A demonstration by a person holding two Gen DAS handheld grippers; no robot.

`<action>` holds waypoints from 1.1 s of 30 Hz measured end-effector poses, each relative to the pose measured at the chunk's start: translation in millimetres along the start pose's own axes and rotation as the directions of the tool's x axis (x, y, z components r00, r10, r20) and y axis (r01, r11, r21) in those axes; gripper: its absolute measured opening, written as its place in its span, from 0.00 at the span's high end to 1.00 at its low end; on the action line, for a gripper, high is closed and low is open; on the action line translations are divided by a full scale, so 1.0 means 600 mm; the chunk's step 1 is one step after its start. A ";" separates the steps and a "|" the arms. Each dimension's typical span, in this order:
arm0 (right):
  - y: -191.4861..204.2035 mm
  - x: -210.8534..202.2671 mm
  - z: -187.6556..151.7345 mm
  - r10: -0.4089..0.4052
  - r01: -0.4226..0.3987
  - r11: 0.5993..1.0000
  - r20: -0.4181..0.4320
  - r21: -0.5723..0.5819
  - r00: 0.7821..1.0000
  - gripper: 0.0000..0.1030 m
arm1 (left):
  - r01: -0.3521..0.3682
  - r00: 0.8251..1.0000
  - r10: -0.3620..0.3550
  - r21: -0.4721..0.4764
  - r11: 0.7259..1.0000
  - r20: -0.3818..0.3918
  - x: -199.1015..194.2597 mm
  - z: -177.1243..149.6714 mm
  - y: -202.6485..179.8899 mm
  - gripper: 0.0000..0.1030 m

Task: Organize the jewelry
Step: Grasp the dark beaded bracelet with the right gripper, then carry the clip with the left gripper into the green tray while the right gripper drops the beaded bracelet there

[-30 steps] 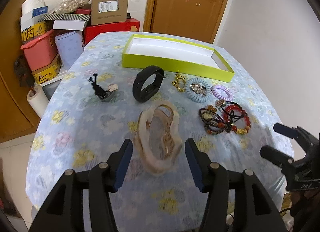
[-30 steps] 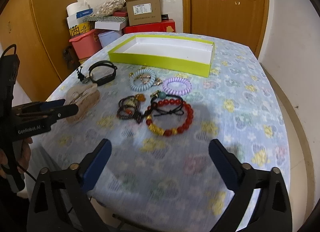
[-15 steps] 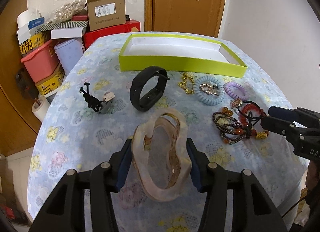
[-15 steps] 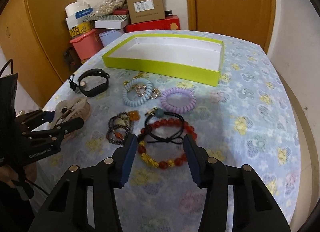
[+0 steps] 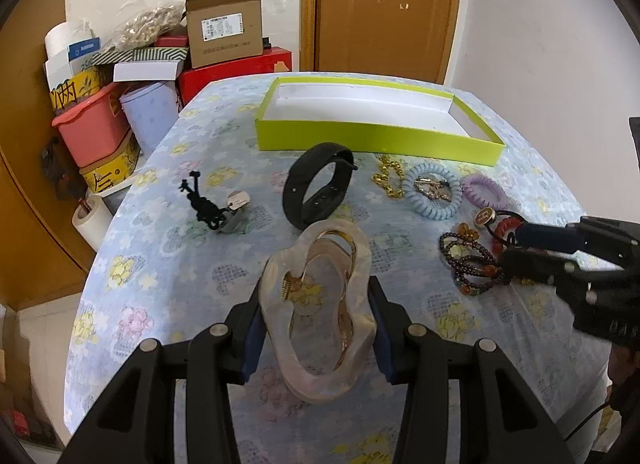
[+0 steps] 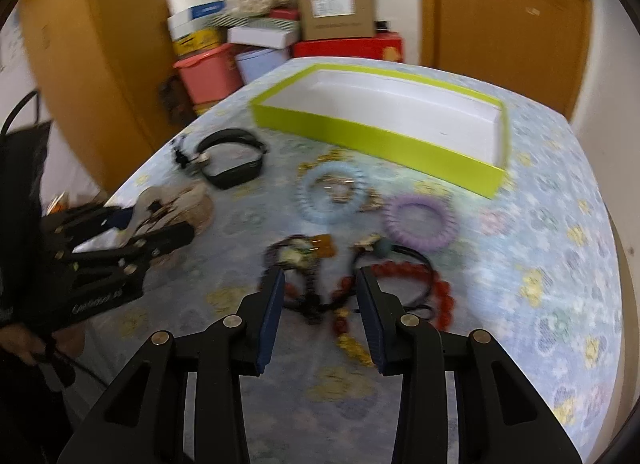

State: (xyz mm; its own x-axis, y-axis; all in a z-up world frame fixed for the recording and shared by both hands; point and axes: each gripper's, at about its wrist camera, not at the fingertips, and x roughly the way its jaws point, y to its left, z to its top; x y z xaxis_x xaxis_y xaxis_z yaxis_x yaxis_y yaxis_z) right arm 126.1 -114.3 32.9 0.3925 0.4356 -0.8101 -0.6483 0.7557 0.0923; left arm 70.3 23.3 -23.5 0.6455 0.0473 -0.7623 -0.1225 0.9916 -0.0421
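Note:
My left gripper is shut on a large pearly beige hair claw and holds it above the table; it also shows in the right wrist view. My right gripper has its jaws narrowed around a pile of dark bead bracelets and a red bead bracelet; blur hides whether it grips them. The lime green box with a white inside stands open at the back. A black band, gold chain, blue coil tie and purple coil tie lie before it.
A black cord charm with a tag lies at the left of the flowered tablecloth. Stacked boxes and tubs stand beyond the table's left edge. A wooden door is behind.
My left gripper closed on the hair claw and lifted it. My right gripper moved in over the bead bracelets and narrowed its jaws around them.

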 end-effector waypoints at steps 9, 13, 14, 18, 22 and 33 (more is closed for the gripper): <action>0.034 0.051 0.007 0.001 -0.015 0.984 -0.082 -0.180 0.997 0.63 | 0.013 1.000 -0.013 -0.037 0.999 0.010 -0.014 -0.007 0.022 0.54; 0.033 0.058 0.012 -0.008 -0.007 0.983 -0.079 -0.184 0.997 0.63 | 0.017 1.000 -0.016 -0.049 0.999 0.017 -0.021 -0.009 0.030 0.54; 0.034 0.057 0.010 -0.009 -0.005 0.984 -0.077 -0.180 0.997 0.66 | 0.016 1.000 -0.015 -0.051 0.999 0.020 -0.023 -0.009 0.031 0.54; 0.035 0.050 0.009 -0.013 0.000 0.987 -0.079 -0.163 0.997 0.88 | 0.022 0.999 -0.020 -0.056 0.998 0.028 -0.031 -0.012 0.032 0.54; 0.036 0.034 0.005 0.005 -0.014 0.990 -0.059 -0.144 0.998 0.93 | 0.031 0.999 -0.029 -0.058 0.998 0.043 -0.045 -0.012 0.030 0.54; 0.039 -0.040 0.011 0.051 -0.048 0.995 0.032 -0.087 0.998 0.93 | 0.060 0.995 -0.055 -0.057 0.997 0.082 -0.087 -0.010 0.021 0.54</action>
State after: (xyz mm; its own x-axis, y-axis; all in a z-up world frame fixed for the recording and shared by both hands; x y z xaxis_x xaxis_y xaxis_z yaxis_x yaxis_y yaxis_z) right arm 105.9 -104.1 58.2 0.3801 0.4889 -0.7852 -0.7205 0.6888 0.0801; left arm 30.6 32.8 12.0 0.7111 0.0026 -0.7031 -0.1267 0.9841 -0.1244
